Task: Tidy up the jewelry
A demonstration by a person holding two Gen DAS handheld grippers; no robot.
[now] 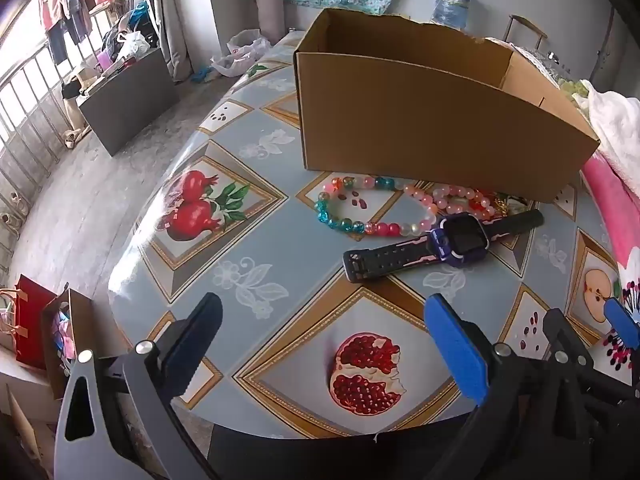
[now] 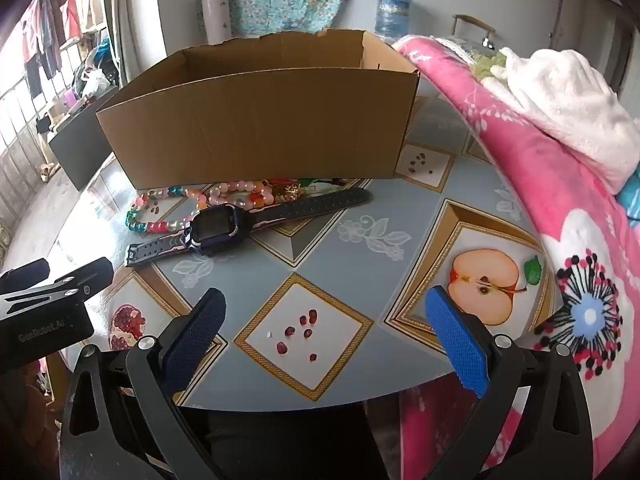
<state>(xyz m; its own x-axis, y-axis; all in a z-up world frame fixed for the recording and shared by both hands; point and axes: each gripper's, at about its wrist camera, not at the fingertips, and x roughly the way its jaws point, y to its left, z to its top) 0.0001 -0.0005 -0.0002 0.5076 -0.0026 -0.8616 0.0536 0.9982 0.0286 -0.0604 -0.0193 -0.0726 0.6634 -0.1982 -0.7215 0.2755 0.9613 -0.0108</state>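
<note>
A dark smartwatch (image 1: 444, 246) (image 2: 224, 228) with a purple case lies flat on the fruit-print table. Behind it lie a multicoloured bead bracelet (image 1: 360, 210) (image 2: 160, 210) and a pink and orange bead bracelet (image 1: 460, 200) (image 2: 240, 194), with something small and gold (image 2: 292, 192) beside them. An open cardboard box (image 1: 420, 120) (image 2: 260, 120) stands just behind the jewelry. My left gripper (image 1: 324, 320) hangs open over the near table edge, well short of the watch. My right gripper (image 2: 324, 316) is open too, over the near right part of the table, nothing between its fingers.
A pink floral blanket (image 2: 560, 208) with a white fleece (image 2: 568, 100) on top crowds the table's right side. The right gripper's fingers (image 1: 616, 320) show at the left wrist view's right edge; the left gripper's fingers (image 2: 52, 276) show at the right wrist view's left edge. Bags and a red box (image 1: 36, 320) sit on the floor at left.
</note>
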